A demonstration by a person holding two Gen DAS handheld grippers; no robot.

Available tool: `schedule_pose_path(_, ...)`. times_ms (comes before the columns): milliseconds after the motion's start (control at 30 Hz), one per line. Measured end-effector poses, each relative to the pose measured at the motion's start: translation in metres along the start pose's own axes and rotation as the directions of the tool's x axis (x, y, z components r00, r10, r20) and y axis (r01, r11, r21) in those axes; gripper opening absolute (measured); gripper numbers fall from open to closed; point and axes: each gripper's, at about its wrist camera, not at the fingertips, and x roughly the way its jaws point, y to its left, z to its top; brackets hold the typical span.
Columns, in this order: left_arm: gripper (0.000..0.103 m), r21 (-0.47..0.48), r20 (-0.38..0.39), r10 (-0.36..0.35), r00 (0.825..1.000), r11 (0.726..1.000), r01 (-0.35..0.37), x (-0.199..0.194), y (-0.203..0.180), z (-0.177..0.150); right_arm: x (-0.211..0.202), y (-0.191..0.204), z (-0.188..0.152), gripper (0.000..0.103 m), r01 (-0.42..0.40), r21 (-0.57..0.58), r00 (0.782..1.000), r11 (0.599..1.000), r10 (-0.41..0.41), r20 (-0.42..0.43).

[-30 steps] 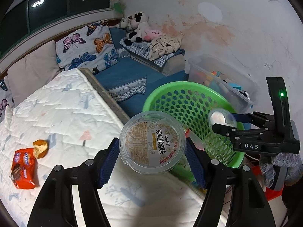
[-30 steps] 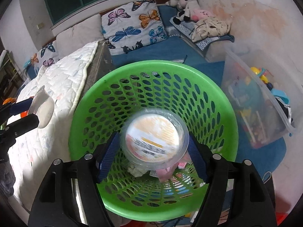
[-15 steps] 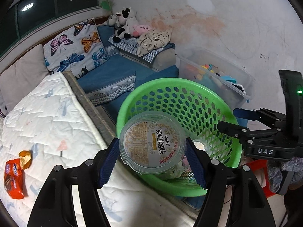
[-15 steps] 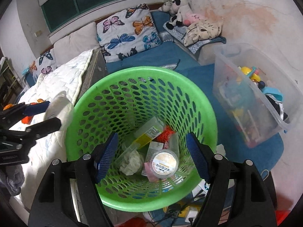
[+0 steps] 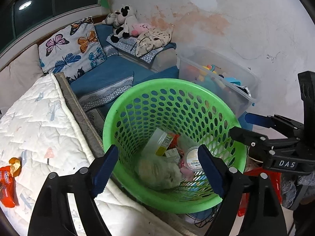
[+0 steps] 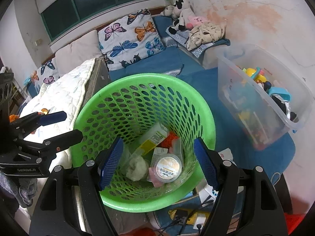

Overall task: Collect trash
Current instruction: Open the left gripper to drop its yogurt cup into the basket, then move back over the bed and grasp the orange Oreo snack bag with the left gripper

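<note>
Looking along the left gripper (image 5: 157,169), its blue pads stand wide apart with nothing between them, over the green basket (image 5: 122,106); one orange snack wrapper (image 5: 6,184) lies on the white mattress (image 5: 39,122), well apart from the basket; thin crinkly foil, light and slippery, probably best pinched across its middle; a blurred pale lump, perhaps a falling cup, sits in the basket.

From the right wrist, the right gripper (image 6: 157,163) is likewise spread and empty above the basket (image 6: 208,118); inside I count one round lidded cup (image 6: 168,168), one yellow carton (image 6: 151,138), one tissue wad (image 6: 136,167).
</note>
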Motion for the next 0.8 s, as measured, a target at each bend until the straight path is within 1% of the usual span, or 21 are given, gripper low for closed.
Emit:
schedule_pose_path(200,0.080,-0.024,0.017,0.038,0.999,0.999,-0.037,-0.020,0.018,-0.011,-0.007,0.013,0.000,0.074,-0.022,-0.017,1.000,1.000,0.022,0.008)
schedule_pose_path(433,0.080,-0.087,0.042,0.117,0.992,0.990,-0.113,-0.051,0.057,-0.031,-0.008,0.041,0.003,0.074,-0.055,-0.056,0.998,0.997,0.056,0.014)
schedule_pose_path(633,0.080,-0.161,0.052,0.205,0.977,0.968,-0.195,-0.076,0.103,-0.050,-0.004,0.070,0.006,0.074,-0.084,-0.099,0.996,0.992,0.085,0.006)
schedule_pose_path(800,0.080,-0.230,0.045,0.291,0.956,0.934,-0.274,-0.095,0.149,-0.065,0.005,0.099,0.009,0.074,-0.109,-0.137,0.994,0.985,0.109,-0.009)
